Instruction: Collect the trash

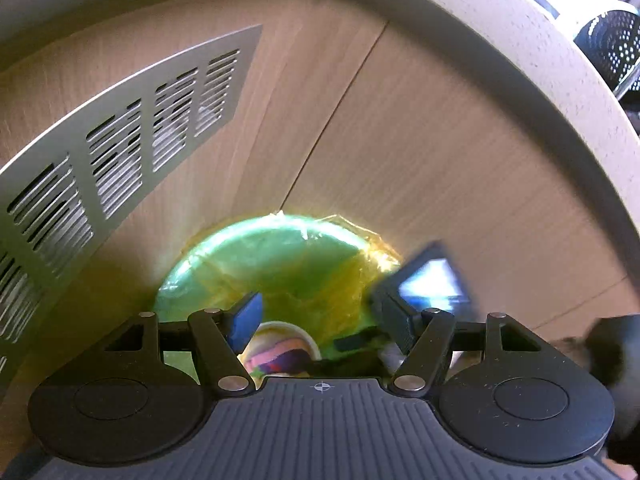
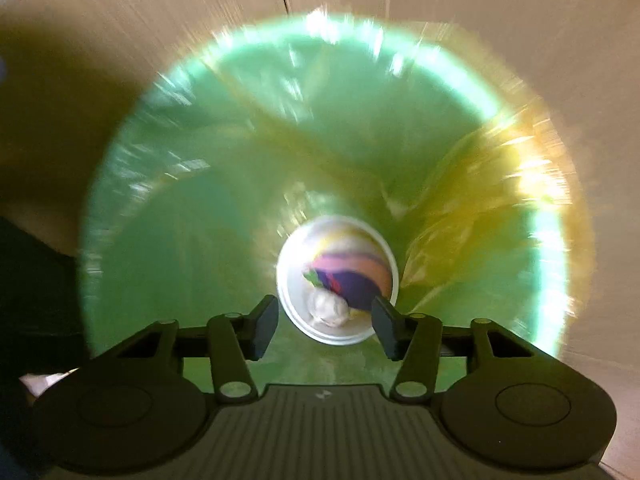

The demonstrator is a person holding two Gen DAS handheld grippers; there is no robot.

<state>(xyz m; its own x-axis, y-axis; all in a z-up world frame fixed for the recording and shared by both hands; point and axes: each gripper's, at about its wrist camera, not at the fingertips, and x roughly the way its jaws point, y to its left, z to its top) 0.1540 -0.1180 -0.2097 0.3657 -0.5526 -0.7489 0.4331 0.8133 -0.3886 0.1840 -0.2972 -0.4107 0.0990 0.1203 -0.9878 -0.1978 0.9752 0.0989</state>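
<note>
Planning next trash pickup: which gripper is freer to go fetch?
Probably left. Left gripper sits back at the green bin's edge; right gripper points straight into it, over the paper cup. Both look empty.

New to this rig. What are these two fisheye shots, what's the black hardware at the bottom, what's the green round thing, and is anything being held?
Each picture comes from a camera mounted on a hand-held two-finger gripper, looking forward along its fingers; a person carries one in each hand. The black hardware is the gripper itself. The right gripper looks straight down into a green bin lined with a yellowish bag. At the bottom lies a white cup with colourful wrappers inside. The jaws stand apart and empty; the picture is motion-blurred. The left gripper views the same bin from farther off, against wooden panelling, jaws also open, nothing held.
</note>
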